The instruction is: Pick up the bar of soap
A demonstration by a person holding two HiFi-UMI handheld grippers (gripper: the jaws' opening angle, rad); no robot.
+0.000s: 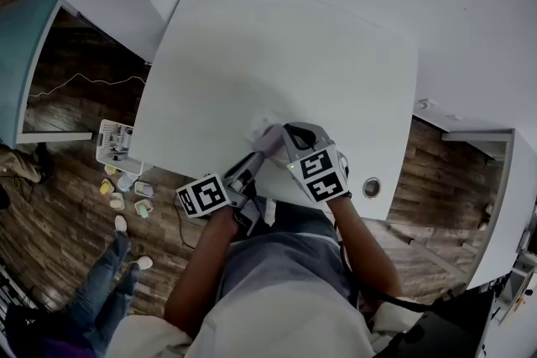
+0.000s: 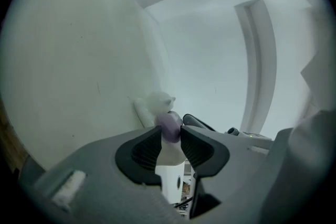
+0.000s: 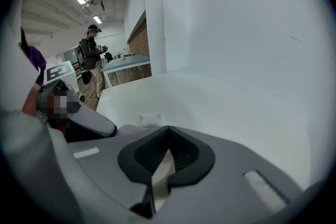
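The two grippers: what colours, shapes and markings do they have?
Both the left gripper and the right gripper have grey plastic bodies and wedge-shaped jaws lined with black ribbed pads. Each carries a white cube with black square markers.

The bar of soap (image 2: 169, 126) looks smooth and waxy, the table (image 1: 277, 54) matt, the floor (image 1: 67, 205) wood.

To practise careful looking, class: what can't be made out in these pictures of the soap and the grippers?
- Soap: in the left gripper view, the jaws of the left gripper flank it and cover its sides. Whether they press on it is unclear.
- White lump behind the soap: blurred in every view, so it cannot be named.
- Small items on the floor: in the head view, too small to name.
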